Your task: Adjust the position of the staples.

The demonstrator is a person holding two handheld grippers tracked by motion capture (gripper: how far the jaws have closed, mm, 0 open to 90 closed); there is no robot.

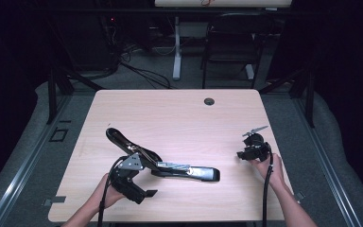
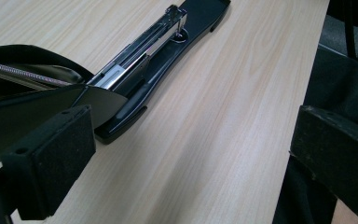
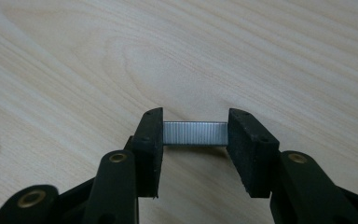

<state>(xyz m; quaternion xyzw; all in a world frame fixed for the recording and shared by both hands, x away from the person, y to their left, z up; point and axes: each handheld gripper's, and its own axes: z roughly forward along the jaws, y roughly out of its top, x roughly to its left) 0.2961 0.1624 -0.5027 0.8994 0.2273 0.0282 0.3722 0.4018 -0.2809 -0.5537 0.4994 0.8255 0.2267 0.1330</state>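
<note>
Item: strip of staples [image 3: 195, 133]. Silvery, ribbed, short bar. Sits between the two black fingers [image 3: 150, 140] of the right gripper [image 3: 195, 135], long axis crosswise from pad to pad, both ends touching the pads. Held just above or on the desk [image 3: 214, 56]; which of the two cannot be told. The right gripper's fingers are partly closed, clamped on the strip's ends.

Item: stapler [image 1: 170, 165]. Long-reach type, black, opened up: the base lies flat on the desk with its metal staple channel [image 2: 135, 58] exposed, and the cover arm [image 1: 123, 142] is swung up and back toward the far left. Long axis runs roughly left to right across the near middle of the desk. It lies well apart from the strip, to the left of the right gripper [image 1: 253, 149].

Item: left gripper [image 1: 130, 182]. At the hinge end of the stapler, just beside the raised cover. Fingers [image 2: 51, 158] stand wide apart, nothing pressed between them; the cover's edge shows beside the near one.

Relation governing the next move (judged): the strip must travel leftward to the open channel and be turned to lie along it; the right hand [image 1: 272, 170], at the right edge of the desk, carries it, while the left hand [image 1: 106, 194] is nearer the stapler and is placed to steady it.
</note>
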